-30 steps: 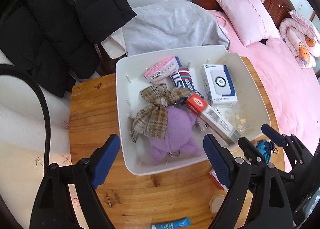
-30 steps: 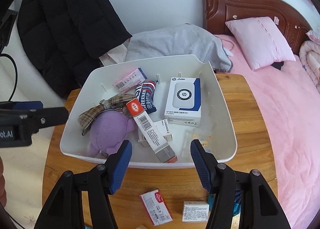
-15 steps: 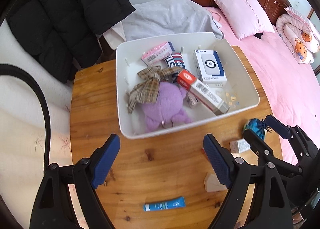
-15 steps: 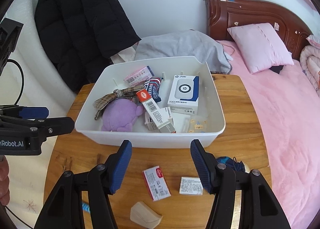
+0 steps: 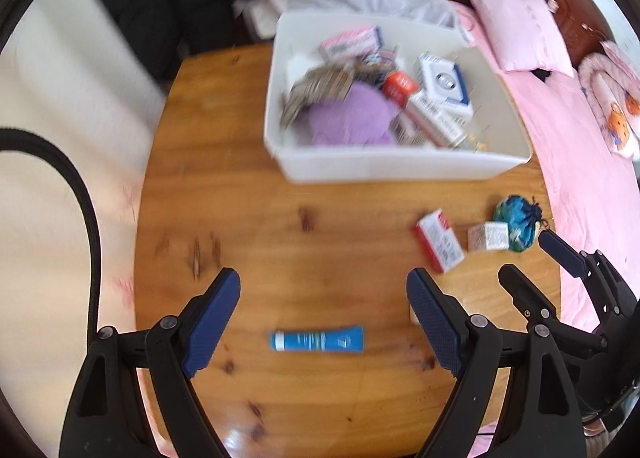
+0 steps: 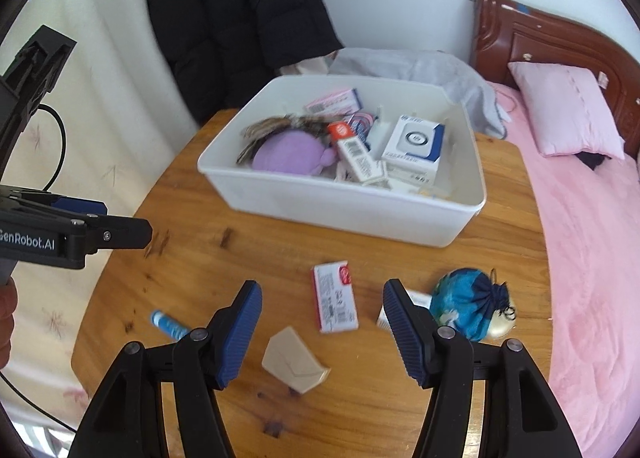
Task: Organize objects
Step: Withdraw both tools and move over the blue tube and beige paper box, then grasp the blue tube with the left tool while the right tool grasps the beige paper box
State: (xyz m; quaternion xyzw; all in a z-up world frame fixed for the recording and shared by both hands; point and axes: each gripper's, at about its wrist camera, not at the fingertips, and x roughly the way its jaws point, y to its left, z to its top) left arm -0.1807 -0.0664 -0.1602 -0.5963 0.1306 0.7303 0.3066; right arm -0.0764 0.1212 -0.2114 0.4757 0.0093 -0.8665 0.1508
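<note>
A white bin (image 5: 400, 172) (image 6: 344, 214) stands at the table's far side, holding a purple plush (image 6: 288, 154), a plaid bow, and several boxes. Loose on the wood lie a blue tube (image 5: 318, 341) (image 6: 170, 324), a red-and-white box (image 5: 438, 240) (image 6: 334, 296), a small white box (image 5: 488, 236), a blue drawstring pouch (image 5: 516, 218) (image 6: 468, 308) and a beige folded envelope (image 6: 294, 360). My left gripper (image 5: 323, 286) (image 6: 120, 230) hangs open above the tube. My right gripper (image 6: 323, 290) (image 5: 526, 254) is open over the red-and-white box, gripping nothing.
The round wooden table (image 5: 240, 198) ends close to a pale curtain on the left, where a black cable (image 5: 86, 198) runs. A black coat (image 6: 240, 18) and grey cloth (image 6: 420, 66) lie behind the bin. A pink bed (image 6: 592, 238) borders the right edge.
Both grippers have drawn back from the bin toward the table's near side. The bin now looks farther off, and the loose items and blue tube have come under the fingers.
</note>
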